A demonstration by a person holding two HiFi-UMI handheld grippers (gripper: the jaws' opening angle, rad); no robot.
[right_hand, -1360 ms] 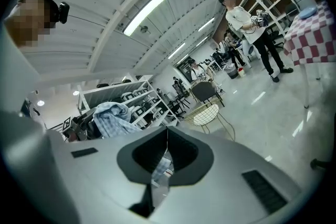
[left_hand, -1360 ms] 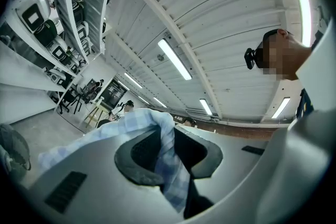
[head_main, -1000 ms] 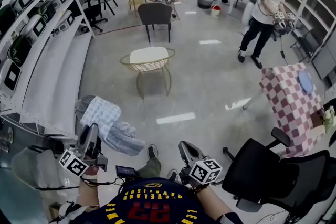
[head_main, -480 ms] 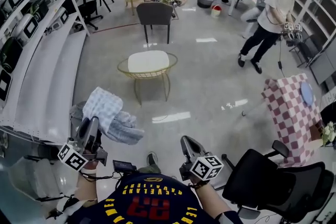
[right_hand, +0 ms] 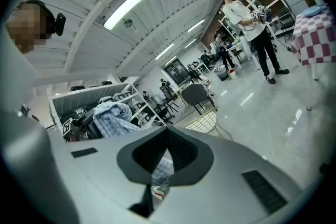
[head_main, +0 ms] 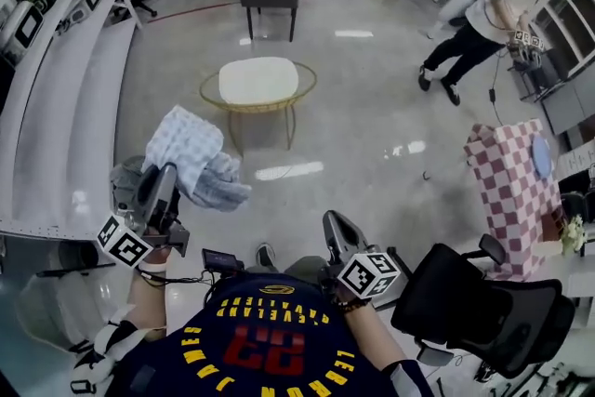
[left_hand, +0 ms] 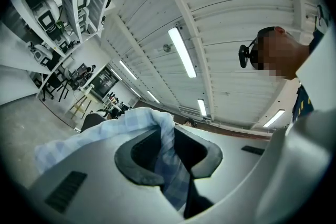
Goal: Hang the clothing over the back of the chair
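**A:** Where is the blue-checked garment (head_main: 191, 158)?

**B:** It is over the grey floor (head_main: 353, 135), well apart from the gold wire chair (head_main: 258, 81) with its white cushion. It hangs bunched from the left tongs (head_main: 165, 177), which are clamped on a fold of it.

**A:** And the right tongs (head_main: 332, 223)?

**B:** Their tips are together with nothing between them, held low and apart from the cloth.

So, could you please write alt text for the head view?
The left gripper holds a crumpled pale blue checked cloth garment above the grey floor. Ahead stands a round gold wire chair with a cream seat; a black office chair is at lower right.
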